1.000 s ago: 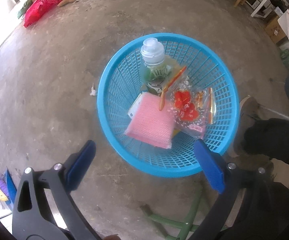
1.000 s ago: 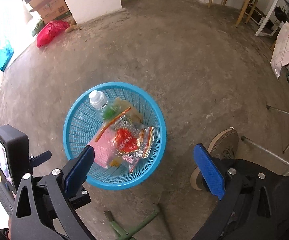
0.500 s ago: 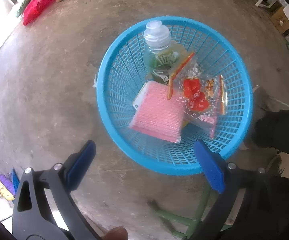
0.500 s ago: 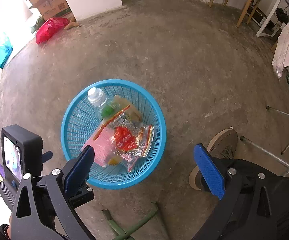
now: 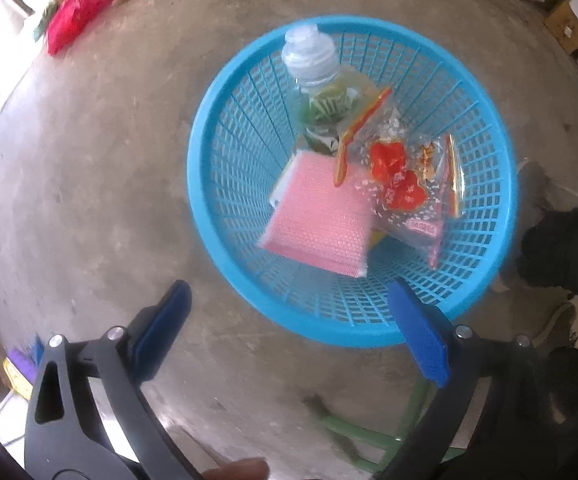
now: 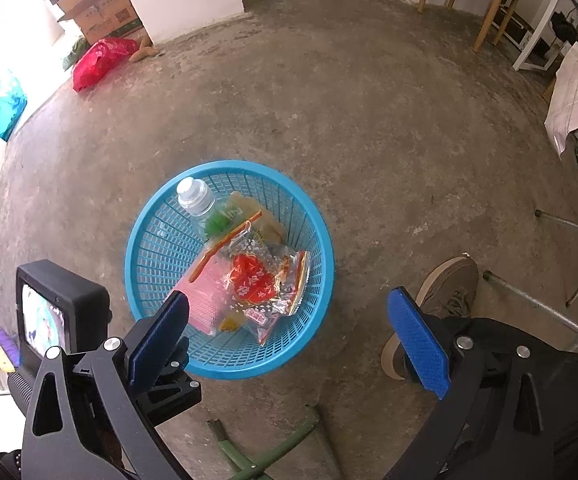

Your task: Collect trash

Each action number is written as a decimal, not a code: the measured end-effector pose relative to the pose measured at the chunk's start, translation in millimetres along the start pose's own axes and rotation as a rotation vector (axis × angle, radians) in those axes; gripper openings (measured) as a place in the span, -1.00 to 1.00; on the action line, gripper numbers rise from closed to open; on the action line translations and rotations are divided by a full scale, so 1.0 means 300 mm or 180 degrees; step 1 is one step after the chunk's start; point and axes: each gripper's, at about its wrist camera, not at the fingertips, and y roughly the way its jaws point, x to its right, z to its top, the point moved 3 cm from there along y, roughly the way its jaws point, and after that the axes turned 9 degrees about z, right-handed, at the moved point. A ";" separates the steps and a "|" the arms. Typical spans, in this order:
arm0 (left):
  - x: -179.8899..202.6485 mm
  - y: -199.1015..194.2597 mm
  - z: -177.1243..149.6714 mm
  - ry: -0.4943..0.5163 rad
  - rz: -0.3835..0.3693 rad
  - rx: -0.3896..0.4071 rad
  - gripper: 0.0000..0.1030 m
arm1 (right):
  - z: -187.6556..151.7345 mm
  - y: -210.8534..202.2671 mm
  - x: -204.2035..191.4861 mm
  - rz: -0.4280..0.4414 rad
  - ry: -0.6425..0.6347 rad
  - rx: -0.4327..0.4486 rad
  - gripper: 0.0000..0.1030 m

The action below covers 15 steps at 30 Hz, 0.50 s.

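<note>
Since a second ago, the left hand-held gripper (image 5: 287, 330) is drawing closer over the blue basket (image 5: 225, 104), which is now filling more of its view, while the right hand-held gripper (image 6: 285, 332) is staying almost where it was.

Both hand-held grippers are hovering released, blue pads spread wide and grasping nothing. In the left wrist view, the right-hand pad (image 5: 419, 338) is overlapping the near rim of the basket; whether it is touching cannot be told. In the right wrist view, the left-hand pad (image 6: 157, 330) is overlapping the basket's (image 6: 313, 216) near left rim, and the other gripper's screen unit (image 6: 55, 312) is showing at the near left. A green metal frame (image 6: 265, 454) is lying on the floor just near of the basket, and a person's brown shoe (image 6: 445, 288) is standing to its right.

The basket is sitting on the concrete floor (image 6: 349, 100), holding the collected trash: a pink mesh pad (image 5: 317, 216) nearest, a clear snack bag with red hearts (image 5: 403, 188) lying to its right and partly over it, and a clear plastic bottle (image 5: 315, 76) with a green label leaning against the far wall.

Farther off at the left, a red plastic bag (image 6: 99, 60) is lying beside a cardboard box (image 6: 99, 14), with a teal bag (image 6: 5, 104) along the left edge. A wooden desk (image 6: 477, 4) is standing at the far right.
</note>
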 end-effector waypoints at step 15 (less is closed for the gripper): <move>0.025 -0.012 0.001 0.0071 0.0042 0.0052 0.84 | 0.000 -0.001 0.009 0.0000 0.0017 0.0003 0.88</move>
